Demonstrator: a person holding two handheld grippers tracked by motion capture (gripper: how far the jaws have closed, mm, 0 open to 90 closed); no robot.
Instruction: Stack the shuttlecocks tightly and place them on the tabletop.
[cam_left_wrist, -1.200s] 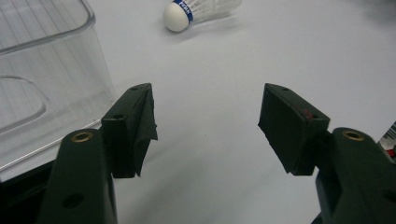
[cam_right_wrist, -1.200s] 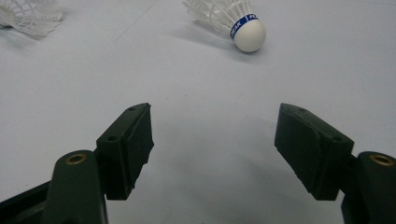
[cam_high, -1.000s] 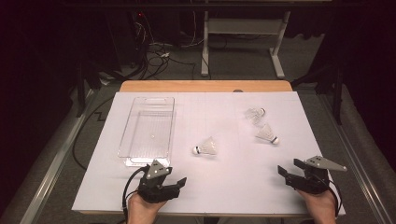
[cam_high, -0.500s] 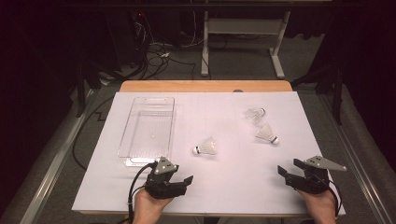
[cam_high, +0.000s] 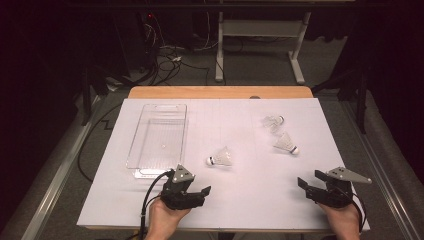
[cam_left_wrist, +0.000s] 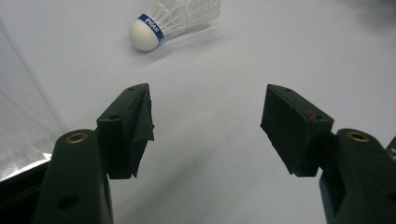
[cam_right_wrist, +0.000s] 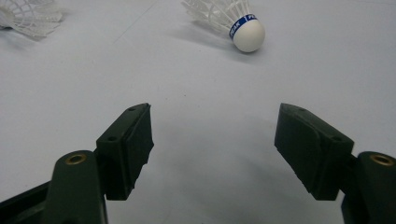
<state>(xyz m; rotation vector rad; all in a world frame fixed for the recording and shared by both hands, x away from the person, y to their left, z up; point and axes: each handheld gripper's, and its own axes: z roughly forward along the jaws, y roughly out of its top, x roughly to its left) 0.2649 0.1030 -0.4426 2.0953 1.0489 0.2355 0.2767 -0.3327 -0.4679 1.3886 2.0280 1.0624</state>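
A clear tray (cam_high: 158, 137) is seen at the left of the white worktop (cam_high: 240, 200). Just below its near end the left tool (cam_high: 192, 192) is held wide apart, nothing gripped. Right of the tray a shuttlecock (cam_high: 220, 158) is lying on its side. Farther right of the tray two more shuttlecocks (cam_high: 286, 143) are seen, then the right tool (cam_high: 311, 184), likewise spread and empty.
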